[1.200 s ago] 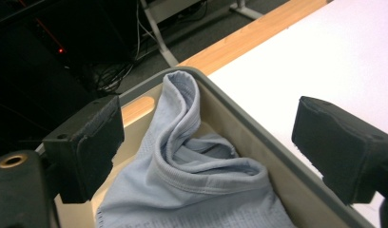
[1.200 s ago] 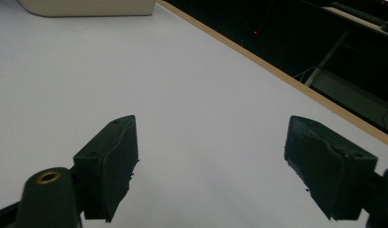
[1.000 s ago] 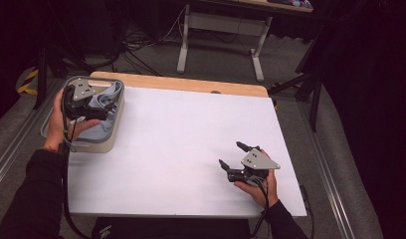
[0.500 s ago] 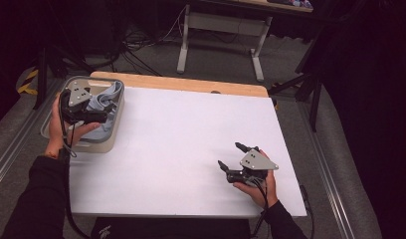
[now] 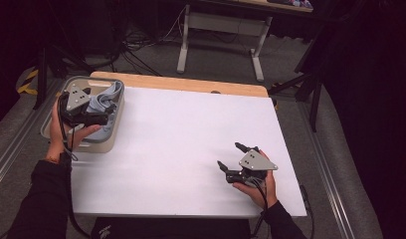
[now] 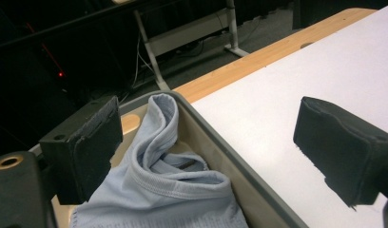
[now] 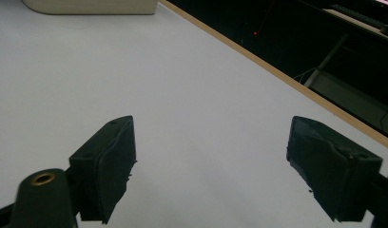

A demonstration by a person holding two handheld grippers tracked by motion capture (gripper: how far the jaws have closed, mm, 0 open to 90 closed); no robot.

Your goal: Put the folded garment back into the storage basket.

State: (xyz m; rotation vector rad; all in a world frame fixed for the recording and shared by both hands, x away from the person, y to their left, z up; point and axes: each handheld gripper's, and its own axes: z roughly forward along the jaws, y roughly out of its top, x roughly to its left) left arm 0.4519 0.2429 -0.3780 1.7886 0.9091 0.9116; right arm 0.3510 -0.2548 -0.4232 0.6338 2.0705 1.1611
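So the left gripper (image 5: 109,118) sits over the shallow grey-and-beige plastic tray (image 5: 107,145) at the far left edge of the white table top (image 5: 191,139). The left hand (image 5: 66,130) cups it from underneath, forearm in a dark sleeve coming up along the table's left side, wrist bent so the gripper points across toward the table's middle, roughly level. Its grey three-cornered plate faces up.

In the left gripper view the jaws are spread wide, nothing pinched between them. One pad hangs over the inside of the tray (image 6: 216,142), right next to the crumpled pale blue knit cloth (image 6: 159,185), and the other is out over the white surface. The cloth (image 5: 102,102) lies bunched up inside the tray, one fold standing against the tray's wall. Can't tell if that near pad actually touches the fabric.

The right gripper (image 5: 231,157) is near the table's front right, well apart from the tray. The right hand (image 5: 254,184) holds it low over the table top, pointing left and a bit away from the person. Jaws wide apart too, with just bare white surface (image 7: 182,95) between them.
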